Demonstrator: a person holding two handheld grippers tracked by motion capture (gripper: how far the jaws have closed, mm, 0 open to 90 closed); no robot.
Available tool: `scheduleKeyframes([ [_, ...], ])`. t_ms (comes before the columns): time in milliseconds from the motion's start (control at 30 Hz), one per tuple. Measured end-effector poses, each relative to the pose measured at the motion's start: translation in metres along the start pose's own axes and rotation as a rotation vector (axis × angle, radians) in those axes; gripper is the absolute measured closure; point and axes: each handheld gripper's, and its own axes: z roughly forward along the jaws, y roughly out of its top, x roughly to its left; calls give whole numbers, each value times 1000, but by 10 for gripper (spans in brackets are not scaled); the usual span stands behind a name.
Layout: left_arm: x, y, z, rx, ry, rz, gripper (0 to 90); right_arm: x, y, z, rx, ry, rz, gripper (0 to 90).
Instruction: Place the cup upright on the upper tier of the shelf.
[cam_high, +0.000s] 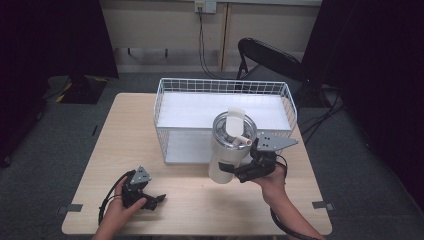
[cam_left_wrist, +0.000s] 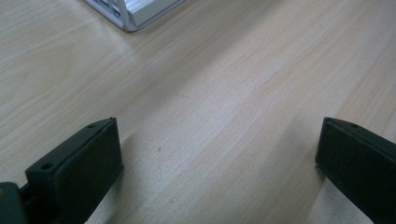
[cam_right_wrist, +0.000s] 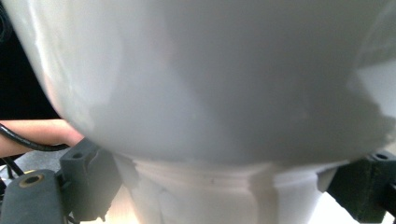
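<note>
Right gripper (cam_high: 239, 172) jaws are clamped on the narrow lower section of a tall white insulated tumbler with a lid and a pale straw (cam_high: 229, 147); in the right gripper view the black pads (cam_right_wrist: 91, 179) press in from both sides just under the wide body of the tumbler (cam_right_wrist: 201, 84). Whether the cup base is on the wood or just off it, I cannot tell from the high view. It sits at the front edge of the white wire basket with a flat white liner (cam_high: 170, 97), touching or nearly touching the front wire wall.

Left gripper (cam_high: 150, 200) rests low at the near-left of the light wooden table (cam_high: 125, 130), jaws spread wide with nothing between them; only bare tabletop (cam_left_wrist: 210, 93) lies ahead, with the basket corner (cam_left_wrist: 128, 14) farther off.

Risks, as a judgement: the hold is low on a top-heavy cup, so a quick tilt could swing it out of the pads. Smooth wall, possible slip. If lifted toward the basket, the base could catch the wire rim and tip, and the straw could snag.
</note>
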Motion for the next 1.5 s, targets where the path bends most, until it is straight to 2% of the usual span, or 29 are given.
scheduleKeyframes([
  [833, 0, 0, 0, -1, -1, -2, 0, -2, 25, 3, -10, 9, 13, 105],
  [1067, 0, 0, 0, -1, 0, 2, 0, -5, 32, 3, -6, 8, 28, 105],
  [1500, 0, 0, 0, -1, 0, 2, 0, -7, 43, 4, 4, 6, 27, 105],
])
